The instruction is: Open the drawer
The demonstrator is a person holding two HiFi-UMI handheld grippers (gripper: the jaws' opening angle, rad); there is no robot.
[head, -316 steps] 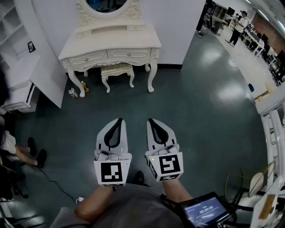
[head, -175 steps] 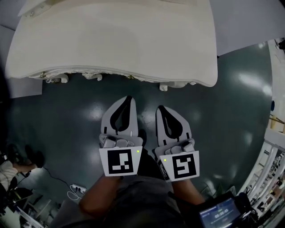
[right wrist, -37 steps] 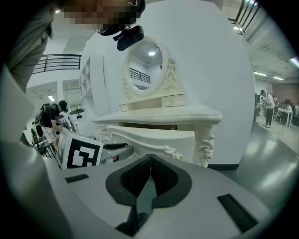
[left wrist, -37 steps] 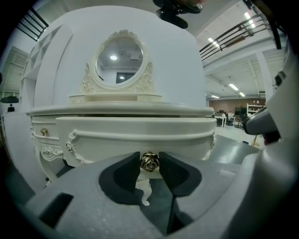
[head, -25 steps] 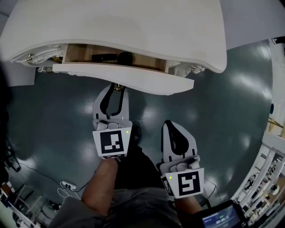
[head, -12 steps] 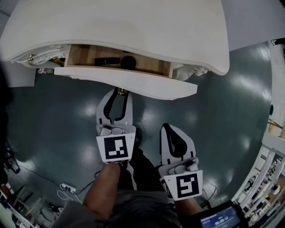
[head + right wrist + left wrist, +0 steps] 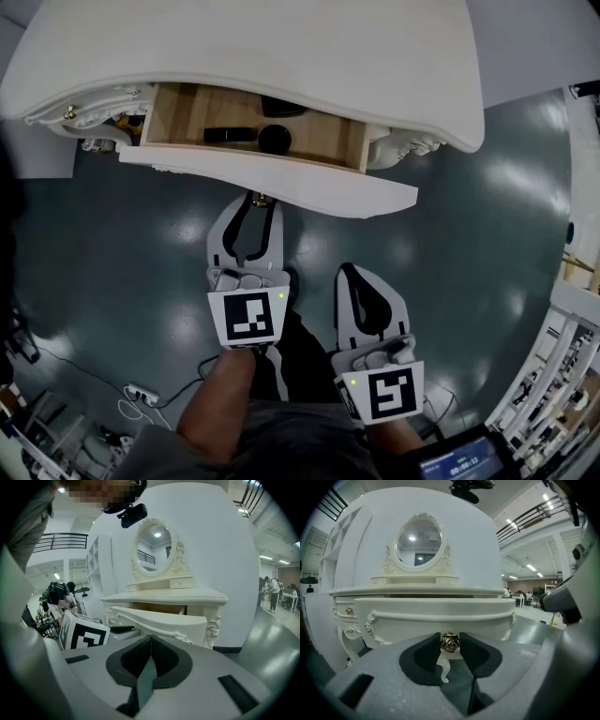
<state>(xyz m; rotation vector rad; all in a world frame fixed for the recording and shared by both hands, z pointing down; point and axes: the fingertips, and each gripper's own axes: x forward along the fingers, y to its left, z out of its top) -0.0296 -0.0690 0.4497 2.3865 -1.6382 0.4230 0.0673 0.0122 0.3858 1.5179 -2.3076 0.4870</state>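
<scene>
The cream dressing table (image 7: 281, 47) has its middle drawer (image 7: 272, 178) pulled partly out, so its wooden inside shows. My left gripper (image 7: 255, 200) is shut on the drawer's small gold knob (image 7: 258, 198). In the left gripper view the rose-shaped knob (image 7: 450, 643) sits pinched between the dark pads of the left gripper (image 7: 450, 645), under the drawer front (image 7: 436, 618). My right gripper (image 7: 352, 273) hangs back to the right of the drawer, shut with nothing in it. In the right gripper view the right gripper (image 7: 150, 639) has its pads together, and the open drawer (image 7: 159, 620) lies beyond.
Inside the drawer lie a flat black object (image 7: 230, 135), a round black object (image 7: 275, 139) and another dark item (image 7: 281, 106). A power strip with cable (image 7: 141, 394) lies on the grey floor at lower left. White shelving (image 7: 581, 309) stands at right. An oval mirror (image 7: 419, 543) tops the table.
The drawer has slid further out toward me, showing more of its inside. My left gripper came back with the knob. The right gripper shifted slightly down in the head view.
</scene>
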